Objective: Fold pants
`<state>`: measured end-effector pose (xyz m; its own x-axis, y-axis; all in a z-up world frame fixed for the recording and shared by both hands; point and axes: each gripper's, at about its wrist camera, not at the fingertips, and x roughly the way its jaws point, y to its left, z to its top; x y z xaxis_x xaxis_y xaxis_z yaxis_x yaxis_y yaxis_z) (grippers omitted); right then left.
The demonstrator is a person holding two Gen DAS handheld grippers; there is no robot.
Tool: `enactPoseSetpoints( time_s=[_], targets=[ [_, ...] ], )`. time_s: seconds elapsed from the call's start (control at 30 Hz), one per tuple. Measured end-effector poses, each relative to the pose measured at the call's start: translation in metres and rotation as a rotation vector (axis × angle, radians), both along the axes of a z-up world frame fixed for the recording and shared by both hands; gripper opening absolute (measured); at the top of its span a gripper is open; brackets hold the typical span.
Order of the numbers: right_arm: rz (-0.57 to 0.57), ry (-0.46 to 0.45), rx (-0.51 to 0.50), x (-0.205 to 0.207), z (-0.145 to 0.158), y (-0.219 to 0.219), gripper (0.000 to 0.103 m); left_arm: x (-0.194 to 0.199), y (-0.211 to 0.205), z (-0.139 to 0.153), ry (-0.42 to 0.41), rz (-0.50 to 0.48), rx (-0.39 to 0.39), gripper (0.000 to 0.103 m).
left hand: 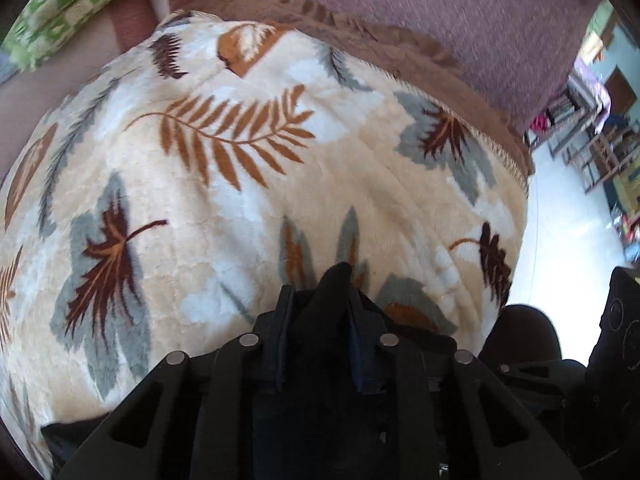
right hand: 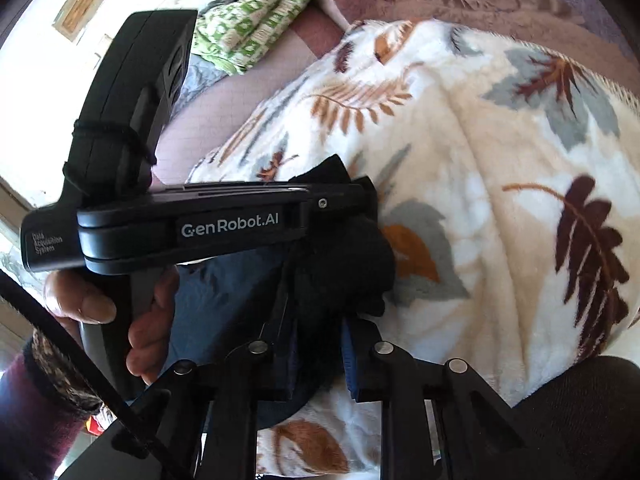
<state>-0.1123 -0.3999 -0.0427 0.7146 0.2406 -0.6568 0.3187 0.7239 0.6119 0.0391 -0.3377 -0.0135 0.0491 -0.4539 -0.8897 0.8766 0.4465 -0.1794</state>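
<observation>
1. Black, soft fabric, the pants (right hand: 344, 256), is bunched between the fingers of both hand-held tools above a cream plush blanket with brown and grey leaf print (left hand: 248, 200).
2. From the left wrist view, the left gripper (left hand: 322, 308) is pressed together on a peak of the dark cloth that pokes up between its fingers.
3. From the right wrist view, the right gripper (right hand: 320, 336) is pinching a thick wad of the same cloth; the left tool crosses just in front of it, its tip touching the same bundle.
4. The two grips sit very close together, so the garment is gathered into a lump, not spread flat. More dark cloth hangs at the lower edge of the left view.
5. No flat, creased layers show anywhere; I judge the folding to be at an early or middle stage, with the pants lifted and not yet laid in a tidy stack. How many folds are made cannot be told from the lump.
6. What seems left: lay the cloth on the blanket, smooth it, and bring one end over the other.
7. A green-and-white patterned folded cloth (right hand: 264, 12) lies well apart at the far side.
</observation>
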Motion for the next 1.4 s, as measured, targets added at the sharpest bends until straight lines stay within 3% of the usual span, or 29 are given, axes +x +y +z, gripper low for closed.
enactPoseSetpoints(
  time_s=[0.3,0.6,0.73,0.87,0.93,1.03,1.13,1.3,1.4],
  targets=[
    [0.151,-0.068,-0.125,0.02,0.049,0.048,0.019,0.026,0.089,0.031,0.064,0.234,-0.162,0.023],
    [0.381,-0.071,-0.254,0.059,0.063,0.137,0.019,0.049,0.2,0.011,0.139,0.469,-0.237,0.023],
    [0.46,-0.046,-0.318,0.07,0.057,0.172,0.02,0.05,0.234,0.002,0.17,0.54,-0.277,0.035],
    [0.538,-0.025,-0.376,0.074,0.044,0.199,0.03,0.041,0.273,0.009,0.14,0.593,-0.342,0.045],
    [0.587,-0.026,-0.362,0.078,0.036,0.21,0.036,0.035,0.292,0.015,0.097,0.623,-0.379,0.06],
    [0.662,-0.038,-0.306,0.079,0.028,0.225,0.05,0.032,0.319,0.021,0.017,0.679,-0.418,0.072],
    [0.704,-0.052,-0.318,0.076,0.026,0.238,0.064,0.036,0.345,0.017,-0.017,0.755,-0.445,0.073],
    [0.743,-0.051,-0.298,0.059,0.041,0.231,0.064,0.05,0.389,-0.001,-0.001,0.892,-0.483,0.073],
    [0.696,-0.055,-0.288,0.052,0.057,0.212,0.064,0.054,0.407,-0.009,-0.003,0.943,-0.49,0.073]
  ],
)
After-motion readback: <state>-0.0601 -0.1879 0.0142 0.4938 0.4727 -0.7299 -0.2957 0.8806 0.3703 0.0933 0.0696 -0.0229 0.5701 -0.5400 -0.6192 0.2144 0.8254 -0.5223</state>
